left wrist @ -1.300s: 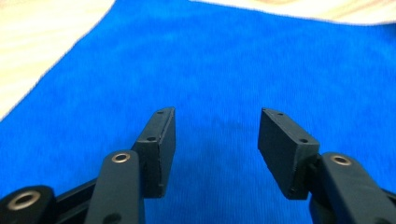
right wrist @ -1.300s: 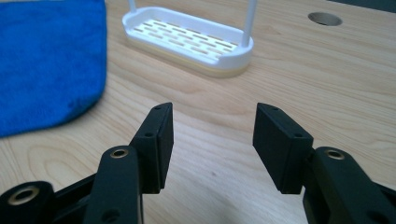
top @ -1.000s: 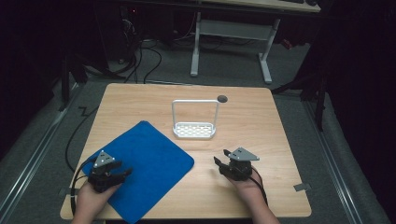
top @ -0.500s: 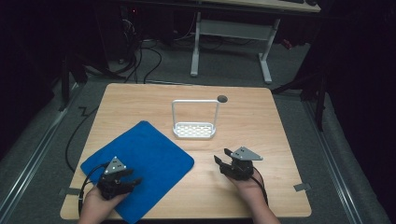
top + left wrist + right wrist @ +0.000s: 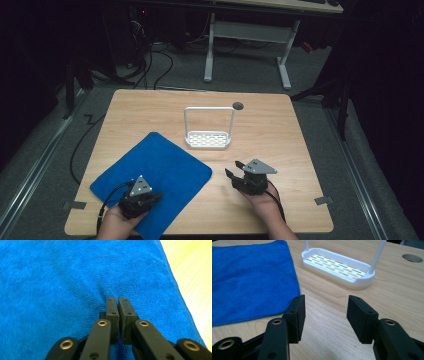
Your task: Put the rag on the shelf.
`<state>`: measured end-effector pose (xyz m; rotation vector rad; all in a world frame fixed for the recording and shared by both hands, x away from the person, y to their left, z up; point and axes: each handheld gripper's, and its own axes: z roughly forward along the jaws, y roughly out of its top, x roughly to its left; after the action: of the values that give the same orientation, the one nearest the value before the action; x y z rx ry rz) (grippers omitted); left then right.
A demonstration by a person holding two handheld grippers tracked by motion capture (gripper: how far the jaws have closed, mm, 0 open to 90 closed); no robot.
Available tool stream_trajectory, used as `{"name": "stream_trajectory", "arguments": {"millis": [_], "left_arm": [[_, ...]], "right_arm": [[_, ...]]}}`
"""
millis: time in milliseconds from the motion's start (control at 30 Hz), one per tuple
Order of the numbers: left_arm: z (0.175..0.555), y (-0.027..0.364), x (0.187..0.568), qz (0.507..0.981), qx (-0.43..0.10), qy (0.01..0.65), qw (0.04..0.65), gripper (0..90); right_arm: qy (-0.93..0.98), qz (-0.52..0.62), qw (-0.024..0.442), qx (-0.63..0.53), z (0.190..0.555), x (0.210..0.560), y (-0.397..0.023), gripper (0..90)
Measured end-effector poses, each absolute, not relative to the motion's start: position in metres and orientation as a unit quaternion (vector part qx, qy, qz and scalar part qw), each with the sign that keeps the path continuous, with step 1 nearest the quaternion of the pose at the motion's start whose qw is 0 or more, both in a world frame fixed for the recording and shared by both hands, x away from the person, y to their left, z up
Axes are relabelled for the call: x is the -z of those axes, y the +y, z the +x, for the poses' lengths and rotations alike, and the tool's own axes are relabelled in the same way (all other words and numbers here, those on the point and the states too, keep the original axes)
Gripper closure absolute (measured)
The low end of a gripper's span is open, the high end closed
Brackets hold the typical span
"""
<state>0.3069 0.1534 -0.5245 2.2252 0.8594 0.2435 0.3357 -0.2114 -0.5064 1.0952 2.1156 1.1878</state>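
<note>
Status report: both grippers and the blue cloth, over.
Left gripper just closed, pinching blue cloth. Right gripper open, nothing between. White rack apart, not in way.

Qty on counter [image 5: 280,140]: 1x blue cloth [image 5: 165,170], near left; 1x white rack [image 5: 208,139], centre; 1x round hole [image 5: 238,105], far side. Grippers: 2x, 1 left [image 5: 150,199], 1 right [image 5: 233,169].
</note>
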Motion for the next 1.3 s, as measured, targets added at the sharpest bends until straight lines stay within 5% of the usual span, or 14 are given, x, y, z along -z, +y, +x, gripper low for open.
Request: {"name": "stream_trajectory", "arguments": {"millis": [200,367,500,633,933,1300], "left_arm": [[0.313,0.108,0.526,0.86,-0.062,0.33,0.384,85.2],[0.313,0.09,0.517,0.85,-0.063,0.321,0.412,68.6],[0.322,0.133,0.504,0.829,-0.126,0.35,0.418,56.9],[0.332,0.182,0.509,0.814,-0.175,0.402,0.38,59.0],[0.344,0.233,0.517,0.787,-0.169,0.464,0.369,54.5],[0.347,0.242,0.524,0.78,-0.129,0.483,0.377,49.5]], "right_arm": [[0.775,0.397,0.239,-0.43,0.331,0.507,-0.211,49.5],[0.783,0.387,0.234,-0.428,0.324,0.509,-0.207,49.5],[0.794,0.374,0.216,-0.428,0.321,0.512,-0.198,54.4],[0.816,0.353,0.188,-0.416,0.319,0.517,-0.179,66.5],[0.842,0.329,0.155,-0.398,0.328,0.525,-0.147,70.2],[0.86,0.322,0.151,-0.365,0.333,0.53,-0.138,71.0]]}}
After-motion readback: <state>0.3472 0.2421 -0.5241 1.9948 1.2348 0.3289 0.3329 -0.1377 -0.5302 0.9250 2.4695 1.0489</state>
